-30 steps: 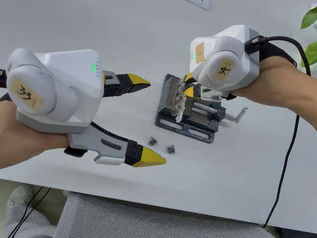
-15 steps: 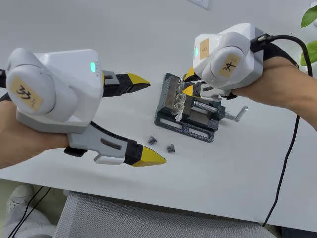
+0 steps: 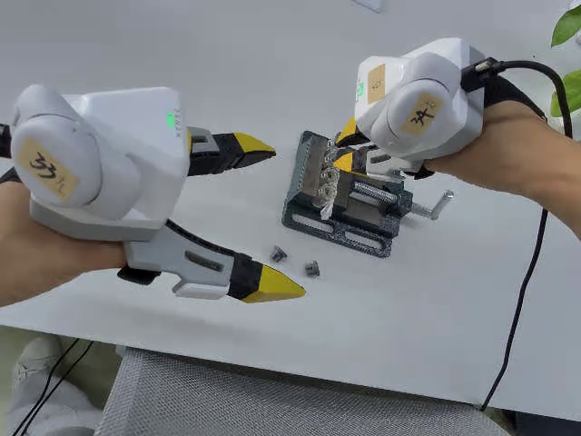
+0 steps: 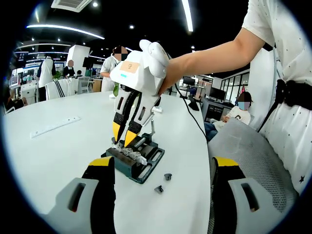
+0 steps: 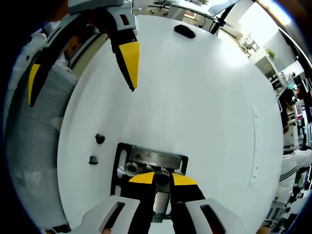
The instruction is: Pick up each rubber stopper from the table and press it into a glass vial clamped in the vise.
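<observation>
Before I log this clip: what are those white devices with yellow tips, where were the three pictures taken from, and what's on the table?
No robot here: a person holds a white two-jaw gripper in each hand. The head view comes from a headset camera; the two round views come from cameras riding on the grippers. The left gripper hangs open, holding nothing. The right gripper points down at a row of clear glass vials clamped in a dark grey metal vise; whether it grips anything is unclear. Two small dark rubber stoppers lie loose on the white table.
</observation>
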Demonstrator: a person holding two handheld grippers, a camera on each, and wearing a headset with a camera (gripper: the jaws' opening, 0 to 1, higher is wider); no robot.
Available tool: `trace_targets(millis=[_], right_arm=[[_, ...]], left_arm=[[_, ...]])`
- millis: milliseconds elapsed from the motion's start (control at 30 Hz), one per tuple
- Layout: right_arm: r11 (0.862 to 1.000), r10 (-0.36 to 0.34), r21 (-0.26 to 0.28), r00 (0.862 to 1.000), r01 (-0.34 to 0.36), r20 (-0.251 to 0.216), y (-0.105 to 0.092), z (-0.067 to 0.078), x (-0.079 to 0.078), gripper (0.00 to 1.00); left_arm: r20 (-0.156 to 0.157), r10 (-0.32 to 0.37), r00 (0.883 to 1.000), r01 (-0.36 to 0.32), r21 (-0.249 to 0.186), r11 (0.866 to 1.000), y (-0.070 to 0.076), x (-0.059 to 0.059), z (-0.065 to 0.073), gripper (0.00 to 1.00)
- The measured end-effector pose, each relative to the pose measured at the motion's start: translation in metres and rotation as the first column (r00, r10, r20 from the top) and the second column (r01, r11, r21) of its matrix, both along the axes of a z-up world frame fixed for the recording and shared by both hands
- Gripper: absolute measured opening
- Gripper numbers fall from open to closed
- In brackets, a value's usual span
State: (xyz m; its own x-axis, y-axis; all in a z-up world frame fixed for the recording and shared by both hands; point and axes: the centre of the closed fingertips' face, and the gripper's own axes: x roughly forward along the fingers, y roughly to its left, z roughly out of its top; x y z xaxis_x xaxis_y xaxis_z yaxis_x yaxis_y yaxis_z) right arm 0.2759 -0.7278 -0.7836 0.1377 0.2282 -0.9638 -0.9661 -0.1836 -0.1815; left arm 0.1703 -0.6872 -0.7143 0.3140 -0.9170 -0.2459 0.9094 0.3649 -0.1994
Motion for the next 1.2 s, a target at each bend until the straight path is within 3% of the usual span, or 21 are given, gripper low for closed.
trace_targets(millis=[700, 1200], right_arm=[[0.999, -0.046, 0.02, 0.999, 0.046, -0.012, -0.0006, 0.0005, -0.0003, 0.07], [0.999, 0.026, -0.043, 0.997, -0.029, -0.071, 0.0004, 0.0012, -0.0015, 0.05]], left_arm=[[-0.005, 0.001, 1.0, -0.001, -0.011, 1.0, -0.0014, 0.0001, 0.0018, 0.78], [-0.007, 0.001, 1.0, -0.001, -0.011, 1.0, -0.0011, -0.0009, 0.002, 0.77]])
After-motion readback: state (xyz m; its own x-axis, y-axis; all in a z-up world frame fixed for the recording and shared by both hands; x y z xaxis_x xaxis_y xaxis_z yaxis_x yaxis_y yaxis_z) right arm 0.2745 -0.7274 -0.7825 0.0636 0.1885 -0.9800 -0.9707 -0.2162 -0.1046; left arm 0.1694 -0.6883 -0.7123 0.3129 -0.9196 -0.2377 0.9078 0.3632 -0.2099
